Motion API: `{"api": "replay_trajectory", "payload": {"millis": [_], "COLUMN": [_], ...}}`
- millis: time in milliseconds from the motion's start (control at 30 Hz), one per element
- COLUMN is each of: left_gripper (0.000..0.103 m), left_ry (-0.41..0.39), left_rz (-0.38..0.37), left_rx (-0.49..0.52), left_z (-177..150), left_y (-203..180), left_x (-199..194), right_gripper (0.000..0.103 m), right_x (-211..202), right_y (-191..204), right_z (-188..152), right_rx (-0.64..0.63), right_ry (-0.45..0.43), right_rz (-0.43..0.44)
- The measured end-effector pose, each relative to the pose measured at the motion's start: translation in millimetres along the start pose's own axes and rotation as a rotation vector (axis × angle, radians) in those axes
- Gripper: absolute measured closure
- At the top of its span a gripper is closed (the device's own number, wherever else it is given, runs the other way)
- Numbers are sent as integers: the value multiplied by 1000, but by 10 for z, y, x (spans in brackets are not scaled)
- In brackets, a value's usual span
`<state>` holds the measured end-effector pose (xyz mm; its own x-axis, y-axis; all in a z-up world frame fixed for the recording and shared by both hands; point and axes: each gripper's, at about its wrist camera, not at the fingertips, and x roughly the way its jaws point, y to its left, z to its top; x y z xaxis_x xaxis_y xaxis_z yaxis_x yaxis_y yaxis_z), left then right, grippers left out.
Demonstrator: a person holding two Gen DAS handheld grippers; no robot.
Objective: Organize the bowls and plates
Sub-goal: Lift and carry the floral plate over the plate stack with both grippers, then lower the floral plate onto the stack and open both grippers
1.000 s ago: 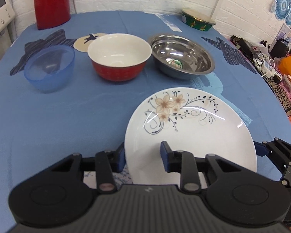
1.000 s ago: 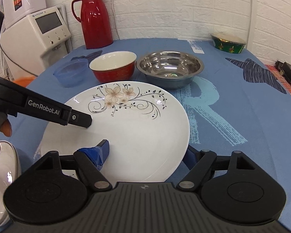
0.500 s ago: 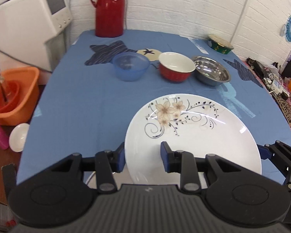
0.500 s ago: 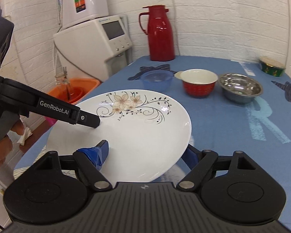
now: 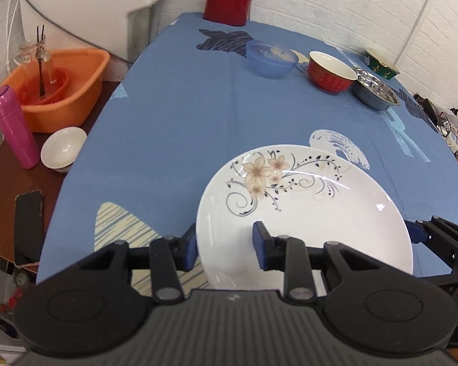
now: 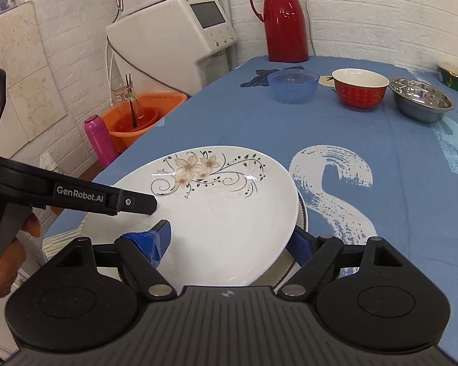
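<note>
A white plate with a flower pattern (image 5: pixel 305 213) (image 6: pixel 229 201) hangs tilted over the near end of the blue table (image 5: pixel 168 122). My left gripper (image 5: pixel 224 250) is shut on its left rim, and my right gripper (image 6: pixel 229 241) is shut on its right rim. Just under the plate's right edge shows the rim of another plate (image 6: pixel 301 213). Far down the table stand a blue plastic bowl (image 5: pixel 271 62), a red bowl (image 5: pixel 331 73), a steel bowl (image 5: pixel 375 93) and a green bowl (image 5: pixel 381 67).
A red thermos (image 6: pixel 284 19) stands at the table's far end. Left of the table, a low wooden side table holds an orange basin (image 5: pixel 61 88), a pink bottle (image 5: pixel 13 128), a small white bowl (image 5: pixel 63 148) and a phone (image 5: pixel 27 225). A white dispenser (image 6: pixel 174 39) stands behind them.
Both grippers have carried the plate back from the bowls to the near left end of the table. The bowls now lie far off, and another plate's rim shows beneath.
</note>
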<state>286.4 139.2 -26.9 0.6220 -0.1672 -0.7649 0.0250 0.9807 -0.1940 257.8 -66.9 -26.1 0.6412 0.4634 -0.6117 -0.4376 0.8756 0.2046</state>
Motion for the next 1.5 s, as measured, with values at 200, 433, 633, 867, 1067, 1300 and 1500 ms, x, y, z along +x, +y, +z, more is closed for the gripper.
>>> {"api": "replay_trajectory", "payload": {"millis": [200, 433, 633, 867, 1067, 1300, 1500], "left_gripper": [71, 64, 59, 57, 56, 55, 53], "left_ry": [-20, -44, -75, -96, -89, -102, -112], "left_rz": [-49, -47, -29, -21, -27, -30, -33], "left_rx": [-12, -17, 0, 7, -15, -1, 0], "left_z": [-22, -9, 30, 42, 59, 61, 52], "left_y": [65, 102, 76, 64, 58, -20, -67], "left_x": [22, -56, -137, -206, -205, -264, -344], "right_gripper": [34, 35, 33, 33, 32, 31, 32], "right_x": [-10, -27, -58, -117, -107, -12, -367], "right_y": [8, 68, 130, 149, 108, -39, -247], "right_z": [-16, -28, -16, -10, -40, -26, -49], "right_rx": [26, -11, -69, -111, -140, -88, 26], "right_ry": [-8, 29, 48, 71, 94, 163, 46], "right_rz": [5, -2, -32, -74, -68, 1, 15]}}
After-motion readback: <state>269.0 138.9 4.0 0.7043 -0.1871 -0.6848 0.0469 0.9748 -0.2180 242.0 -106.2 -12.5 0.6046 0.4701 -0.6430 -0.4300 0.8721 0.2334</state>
